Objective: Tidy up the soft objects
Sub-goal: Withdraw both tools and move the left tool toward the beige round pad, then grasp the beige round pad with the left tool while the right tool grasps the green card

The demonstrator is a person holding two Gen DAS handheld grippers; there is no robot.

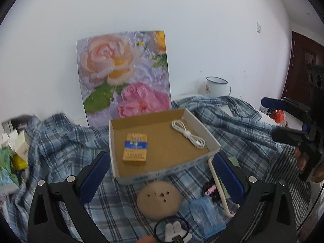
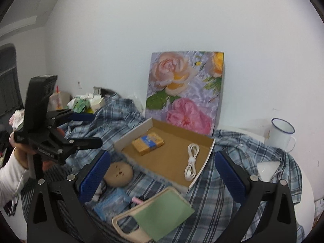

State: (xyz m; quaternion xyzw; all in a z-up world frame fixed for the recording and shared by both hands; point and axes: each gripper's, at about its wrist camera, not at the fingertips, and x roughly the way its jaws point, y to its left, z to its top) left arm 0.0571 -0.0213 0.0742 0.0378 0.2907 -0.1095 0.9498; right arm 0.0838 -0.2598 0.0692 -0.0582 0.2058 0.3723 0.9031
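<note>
A shallow cardboard box [image 1: 162, 174] [image 2: 202, 162] sits on a blue plaid shirt [image 1: 60, 141] [image 2: 222, 182]. Inside lie a yellow-blue packet [image 1: 135, 147] [image 2: 147, 140] and a coiled white cable [image 1: 187, 133] [image 2: 191, 163]. In front lie a tan round plush [image 1: 159, 199] [image 2: 119, 173], a blue tissue pack [image 1: 206, 212] [image 2: 111, 204], a beige phone case [image 2: 129, 222] with a green cloth [image 2: 164, 210], and a black hair tie with a white bunny [image 1: 176, 230]. My left gripper [image 1: 162, 178] is open above the plush. My right gripper [image 2: 162, 182] is open over the box's near corner.
A flower painting [image 1: 125, 75] [image 2: 184, 89] leans on the white wall behind the box. A white enamel mug [image 1: 216, 87] [image 2: 281, 133] stands at the back right. Small boxes and packets [image 1: 14, 149] [image 2: 87, 103] are piled at the left.
</note>
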